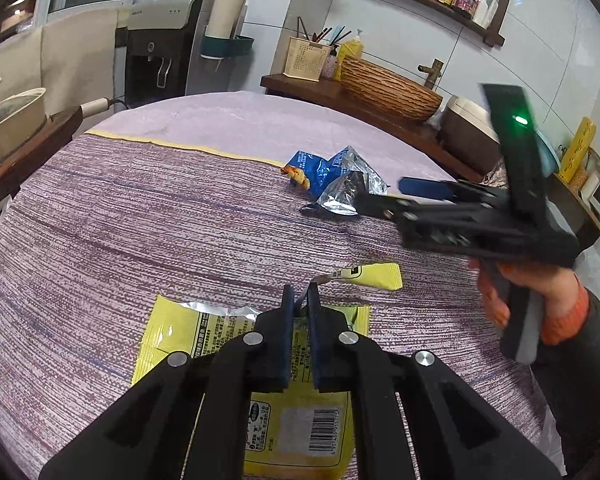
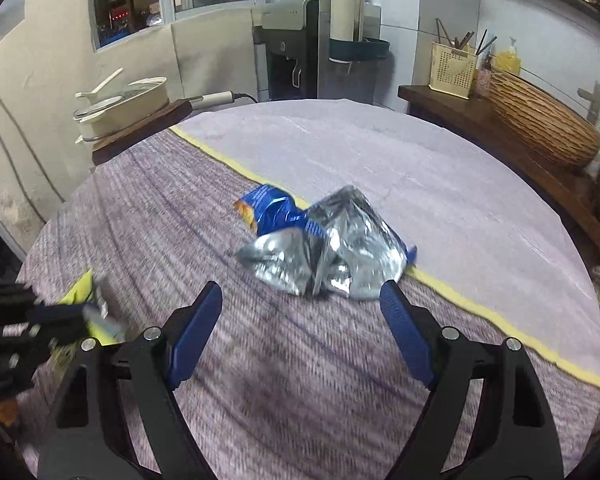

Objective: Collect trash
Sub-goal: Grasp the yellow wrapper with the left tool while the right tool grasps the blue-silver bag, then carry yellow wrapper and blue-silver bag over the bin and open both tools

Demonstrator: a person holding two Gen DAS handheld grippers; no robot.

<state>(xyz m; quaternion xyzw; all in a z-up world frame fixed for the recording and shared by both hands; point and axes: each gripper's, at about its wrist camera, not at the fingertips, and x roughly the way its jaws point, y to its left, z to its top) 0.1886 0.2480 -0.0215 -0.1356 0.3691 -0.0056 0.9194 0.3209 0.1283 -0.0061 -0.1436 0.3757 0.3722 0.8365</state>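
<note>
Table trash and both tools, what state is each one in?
Left tool: shut on the yellow wrapper.
Yellow wrapper: torn open, flat.
Right tool: open, nothing held.
Blue bag: crumpled, torn open, lying on the tablecloth.
Yellow packet: flat, untouched.

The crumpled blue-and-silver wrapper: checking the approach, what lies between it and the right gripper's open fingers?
Only bare tablecloth, per the right wrist view, between right gripper and wrapper.

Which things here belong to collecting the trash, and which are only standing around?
Belong to the job:
yellow wrapper
small yellow sachet
crumpled blue and silver bag

Only standing around:
woven basket
chopstick holder
water dispenser
pot
</note>
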